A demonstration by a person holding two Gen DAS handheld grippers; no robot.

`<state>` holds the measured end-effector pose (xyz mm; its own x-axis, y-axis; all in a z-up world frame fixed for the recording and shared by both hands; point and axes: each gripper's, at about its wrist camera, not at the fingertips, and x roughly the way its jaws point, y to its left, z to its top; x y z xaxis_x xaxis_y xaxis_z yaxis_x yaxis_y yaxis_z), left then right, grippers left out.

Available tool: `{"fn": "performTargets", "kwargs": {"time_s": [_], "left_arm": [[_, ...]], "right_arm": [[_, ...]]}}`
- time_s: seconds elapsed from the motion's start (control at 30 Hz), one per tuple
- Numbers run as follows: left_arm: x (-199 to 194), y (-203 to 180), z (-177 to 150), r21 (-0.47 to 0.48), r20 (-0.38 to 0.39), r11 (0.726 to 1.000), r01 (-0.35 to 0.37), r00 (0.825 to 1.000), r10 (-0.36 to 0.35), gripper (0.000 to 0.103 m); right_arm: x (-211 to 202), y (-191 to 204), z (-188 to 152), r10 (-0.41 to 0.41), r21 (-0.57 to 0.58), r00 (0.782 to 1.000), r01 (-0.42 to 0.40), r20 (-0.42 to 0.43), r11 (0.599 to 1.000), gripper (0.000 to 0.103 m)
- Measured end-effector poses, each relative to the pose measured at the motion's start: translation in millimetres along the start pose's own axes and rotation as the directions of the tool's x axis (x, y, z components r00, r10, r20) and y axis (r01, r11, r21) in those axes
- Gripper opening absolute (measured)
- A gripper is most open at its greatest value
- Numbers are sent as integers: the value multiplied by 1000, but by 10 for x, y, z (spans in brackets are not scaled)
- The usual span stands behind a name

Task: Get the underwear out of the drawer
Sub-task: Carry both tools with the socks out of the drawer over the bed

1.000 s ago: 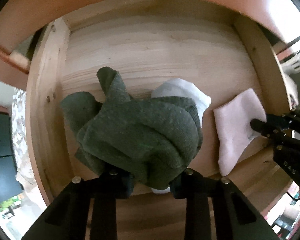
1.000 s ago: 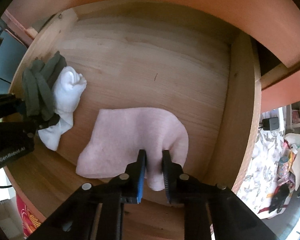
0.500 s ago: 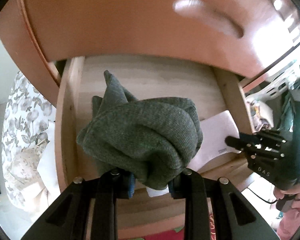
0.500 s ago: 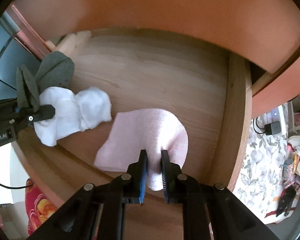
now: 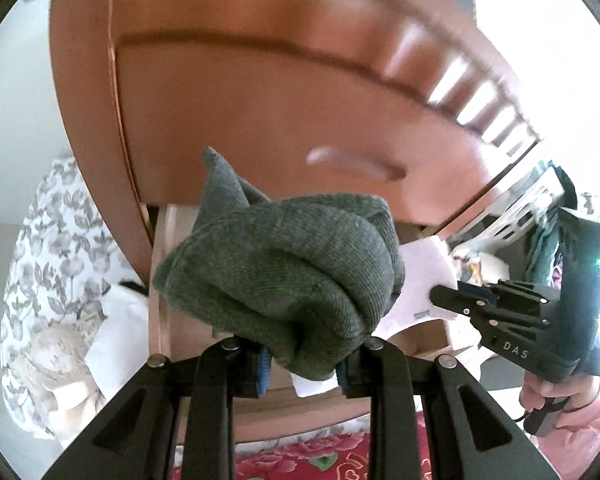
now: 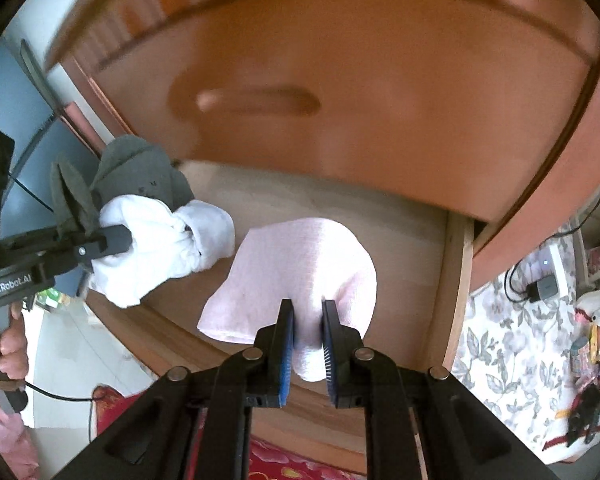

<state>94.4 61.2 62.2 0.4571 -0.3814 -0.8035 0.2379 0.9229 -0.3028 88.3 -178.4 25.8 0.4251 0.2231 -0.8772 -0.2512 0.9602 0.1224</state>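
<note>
My left gripper [image 5: 304, 364] is shut on a bundle of green knit cloth [image 5: 284, 272] wrapped with a white garment [image 6: 168, 240]. It holds the bundle above the left end of the open wooden drawer [image 6: 454, 300]. My right gripper [image 6: 308, 340] is shut on a folded pale pink garment [image 6: 300, 272], which hangs clear of the drawer floor near the right wall. In the left wrist view the right gripper [image 5: 448, 304] shows at the right with the pink garment [image 5: 420, 280]. The left gripper [image 6: 116, 240] appears at the left edge of the right wrist view.
A closed reddish-brown drawer front with a recessed handle [image 6: 256, 100] rises just behind the open drawer. Floral fabric [image 6: 520, 340] lies to the right, with a charger and cable [image 6: 540, 286] on it. Red flowered cloth [image 5: 320, 456] lies below the drawer front. A hand [image 6: 4, 340] grips the left tool.
Both grippers have risen from the drawer floor, carrying the green-and-white bundle and the pink garment with them. Both views have tilted up onto the closed drawer front above.
</note>
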Motion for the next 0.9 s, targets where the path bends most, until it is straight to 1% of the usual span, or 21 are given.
{"fn": "performTargets", "kwargs": {"time_s": [0.03, 0.07, 0.17, 0.2, 0.37, 0.4, 0.47, 0.5, 0.6, 0.73, 0.9], "left_arm": [[-72, -25, 74, 3, 19, 1000, 5, 1000, -5, 26], [-158, -21, 93, 5, 37, 1000, 10, 999, -10, 26], [-432, -4, 146, 9, 97, 999, 31, 995, -32, 26], [-504, 5, 163, 13, 111, 999, 32, 993, -33, 26], [-890, 16, 167, 29, 197, 999, 33, 980, -38, 26], [-965, 55, 191, 30, 211, 999, 32, 977, -37, 26], [-1146, 17, 140, 29, 241, 999, 28, 970, -34, 26], [-1230, 57, 129, 27, 254, 999, 25, 967, -31, 26], [-1277, 134, 114, 21, 280, 1000, 14, 960, -19, 26], [-1427, 341, 82, -14, 298, 1000, 7, 954, -3, 26], [-1330, 661, -31, -78, 290, 997, -19, 956, 41, 26]], "right_arm": [[9, 22, 40, -1, -1, 1000, 1, 12, 1000, 14], [-112, 27, 25, 1, -6, 999, -1, 35, 1000, 14], [-301, 85, 81, 11, -19, 996, -10, 90, 1000, 14], [-301, 161, 131, 12, -24, 994, -10, 105, 1000, 14], [-616, 376, 217, 24, -56, 983, -14, 183, 998, 14], [-612, 454, 245, 26, -61, 981, -14, 191, 998, 14], [-679, 562, 294, 28, -76, 977, -12, 211, 997, 14], [-707, 582, 324, 30, -84, 976, -12, 217, 996, 14], [-774, 738, 351, 47, -111, 972, -22, 230, 994, 14], [-761, 972, 401, 64, -149, 973, -31, 222, 988, 14], [-570, 1285, 435, 91, -189, 978, -56, 187, 980, 15]]}}
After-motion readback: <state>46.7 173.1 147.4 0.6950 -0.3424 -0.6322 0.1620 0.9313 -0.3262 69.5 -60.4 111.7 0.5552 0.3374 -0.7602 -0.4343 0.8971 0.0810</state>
